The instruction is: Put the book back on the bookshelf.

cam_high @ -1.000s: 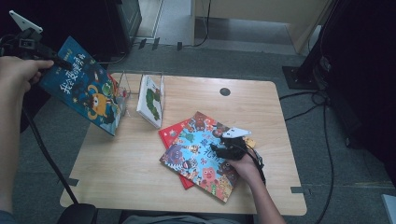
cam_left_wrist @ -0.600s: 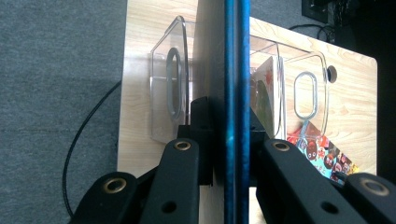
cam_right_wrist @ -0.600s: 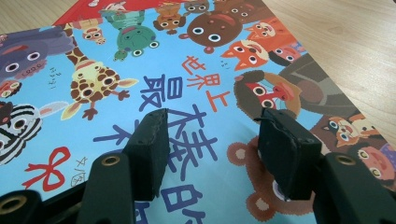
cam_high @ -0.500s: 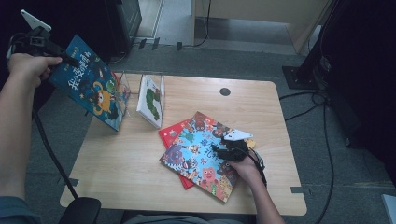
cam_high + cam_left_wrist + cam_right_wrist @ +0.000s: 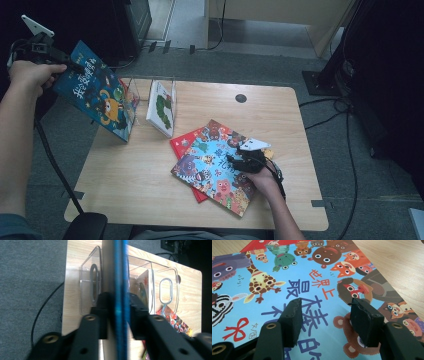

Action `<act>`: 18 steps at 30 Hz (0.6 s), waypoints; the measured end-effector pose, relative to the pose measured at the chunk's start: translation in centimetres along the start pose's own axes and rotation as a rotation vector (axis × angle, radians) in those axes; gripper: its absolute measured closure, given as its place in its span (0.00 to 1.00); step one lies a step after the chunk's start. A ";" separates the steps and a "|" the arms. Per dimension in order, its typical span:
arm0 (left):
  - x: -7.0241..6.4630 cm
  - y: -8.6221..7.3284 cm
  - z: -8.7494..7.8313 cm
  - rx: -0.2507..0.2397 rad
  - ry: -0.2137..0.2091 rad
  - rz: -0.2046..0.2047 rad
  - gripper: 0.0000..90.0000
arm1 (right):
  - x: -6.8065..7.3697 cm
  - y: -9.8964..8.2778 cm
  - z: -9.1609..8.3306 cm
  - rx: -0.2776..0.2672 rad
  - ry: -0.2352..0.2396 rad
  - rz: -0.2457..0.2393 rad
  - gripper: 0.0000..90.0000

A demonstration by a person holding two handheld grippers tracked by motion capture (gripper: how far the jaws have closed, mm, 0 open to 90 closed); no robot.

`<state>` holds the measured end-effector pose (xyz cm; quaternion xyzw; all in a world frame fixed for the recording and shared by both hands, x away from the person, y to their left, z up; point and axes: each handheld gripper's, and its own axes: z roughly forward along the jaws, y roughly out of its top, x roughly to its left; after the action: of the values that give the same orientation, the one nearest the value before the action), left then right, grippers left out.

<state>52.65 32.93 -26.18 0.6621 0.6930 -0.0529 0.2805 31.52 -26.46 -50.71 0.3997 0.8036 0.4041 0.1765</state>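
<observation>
A dark blue picture book point(image 5: 97, 95) slants at the table's left, its lower edge down at the clear plastic rack point(image 5: 131, 87). My left gripper point(image 5: 67, 62) is at the book's upper corner. In the left gripper view the book's edge point(image 5: 120, 277) runs between the jaws of the left gripper point(image 5: 118, 312). Those jaws have just been opening, and the pads point(image 5: 136, 312) sit close beside the book without squeezing it. My right gripper point(image 5: 239, 159) is open over a light-blue animal book point(image 5: 215, 167). Its pads point(image 5: 292, 320) straddle the printed cover point(image 5: 312, 277).
A white book with a green caterpillar point(image 5: 161, 107) stands in the rack's right slot. A red book point(image 5: 184, 142) lies under the light-blue one. The rack's clear walls with oval handles point(image 5: 170, 272) stand ahead of the left gripper. Cables trail on the grey floor.
The left hand and the blue book have shifted slightly right toward the rack. The right hand and the books under it have stayed put.
</observation>
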 end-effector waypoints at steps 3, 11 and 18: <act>-0.2 -0.1 0.0 -0.002 0.004 0.024 0.72 | 0.0 0.0 0.0 -0.001 0.000 -0.002 0.48; -0.1 -0.3 -1.2 -0.010 -0.006 0.033 0.61 | -0.1 0.0 0.0 -0.002 0.004 0.001 0.48; -0.3 -1.3 -3.6 -0.017 -0.018 0.049 0.60 | -0.2 0.0 -0.1 0.002 0.008 0.017 0.48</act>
<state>50.29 34.14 -23.41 0.6759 0.6745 -0.0460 0.2934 31.61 -26.64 -50.64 0.4051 0.8012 0.4065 0.1695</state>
